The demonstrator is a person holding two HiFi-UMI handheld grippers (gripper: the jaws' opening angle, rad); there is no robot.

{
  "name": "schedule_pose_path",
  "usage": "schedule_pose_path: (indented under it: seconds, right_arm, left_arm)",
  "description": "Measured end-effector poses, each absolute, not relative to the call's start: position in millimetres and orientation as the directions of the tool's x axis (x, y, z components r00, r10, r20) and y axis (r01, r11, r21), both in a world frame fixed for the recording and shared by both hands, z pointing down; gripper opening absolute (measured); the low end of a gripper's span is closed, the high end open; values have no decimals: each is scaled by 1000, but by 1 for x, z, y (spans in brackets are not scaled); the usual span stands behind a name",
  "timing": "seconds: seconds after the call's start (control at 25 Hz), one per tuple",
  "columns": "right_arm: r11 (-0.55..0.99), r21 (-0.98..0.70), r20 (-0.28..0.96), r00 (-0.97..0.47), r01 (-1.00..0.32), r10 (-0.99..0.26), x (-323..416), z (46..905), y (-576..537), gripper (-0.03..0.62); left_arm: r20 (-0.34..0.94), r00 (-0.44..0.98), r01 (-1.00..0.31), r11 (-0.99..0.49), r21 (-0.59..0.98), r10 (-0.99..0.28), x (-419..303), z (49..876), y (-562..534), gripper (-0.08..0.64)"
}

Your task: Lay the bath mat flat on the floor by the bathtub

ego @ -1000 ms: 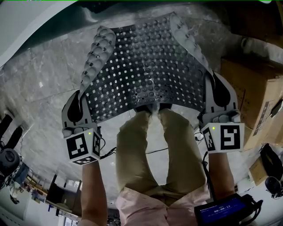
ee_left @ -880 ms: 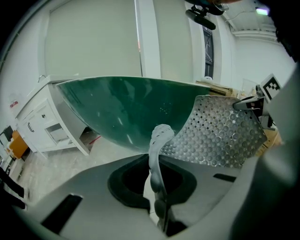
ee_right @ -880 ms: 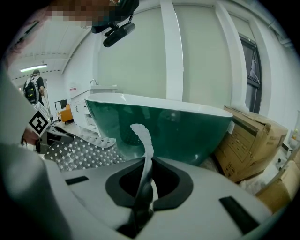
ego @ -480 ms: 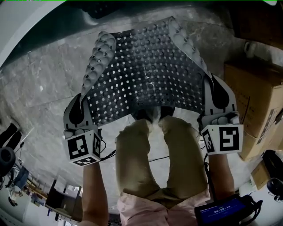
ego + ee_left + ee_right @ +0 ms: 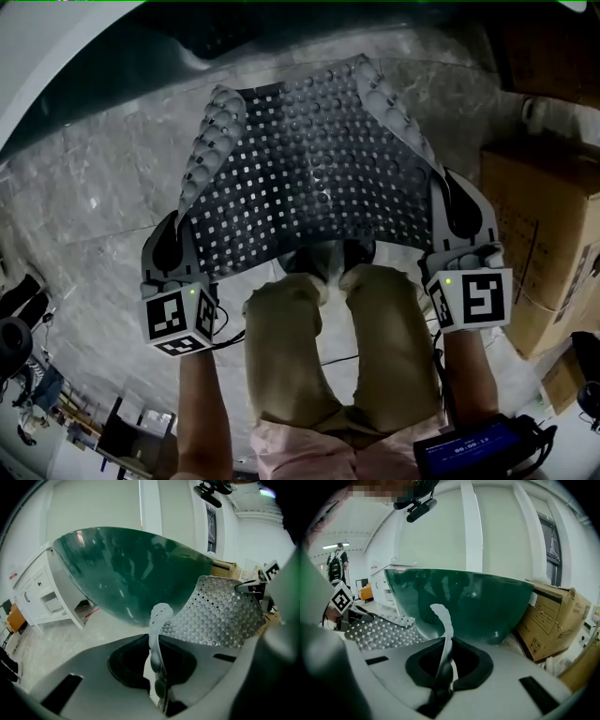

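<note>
Bath mat [image 5: 309, 178], perforated and studded with suction cups: held spread between the two tongs above the stone floor [image 5: 84, 187], with its far edge toward the dark green bathtub [image 5: 178, 37] and its near edge over the person's shoes [image 5: 328, 255]. Left tongs [image 5: 176, 225]: jaws closed tight on the mat's left side edge, which curls up and runs out ahead of them; right tongs [image 5: 448, 192]: jaws likewise clamped on the mat's right side edge. Cardboard boxes [image 5: 548, 225]: standing to the right of the mat, near the right tongs.

dim head view; fisheye-warped, brighter gripper views.
</note>
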State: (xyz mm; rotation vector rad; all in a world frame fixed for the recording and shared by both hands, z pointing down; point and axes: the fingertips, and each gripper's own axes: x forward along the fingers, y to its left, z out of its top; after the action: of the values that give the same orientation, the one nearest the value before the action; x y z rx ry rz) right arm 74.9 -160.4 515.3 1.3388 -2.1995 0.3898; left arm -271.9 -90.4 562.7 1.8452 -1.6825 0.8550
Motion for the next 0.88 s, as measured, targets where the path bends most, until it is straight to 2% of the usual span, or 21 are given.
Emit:
schedule_pose_path:
  seconds: [0.4,0.88]
  right_arm:
    - [466,34,561,-369,-884,-741,72,516,-160,25]
    - [474,49,557,-370,-879,-744,74,523,-161,26]
  left_arm:
    - [724,42,-987,-141,-77,-688,-272,565,-92,35]
    - [724,54,-995,-99,-19,-687,-275,578,-89,35]
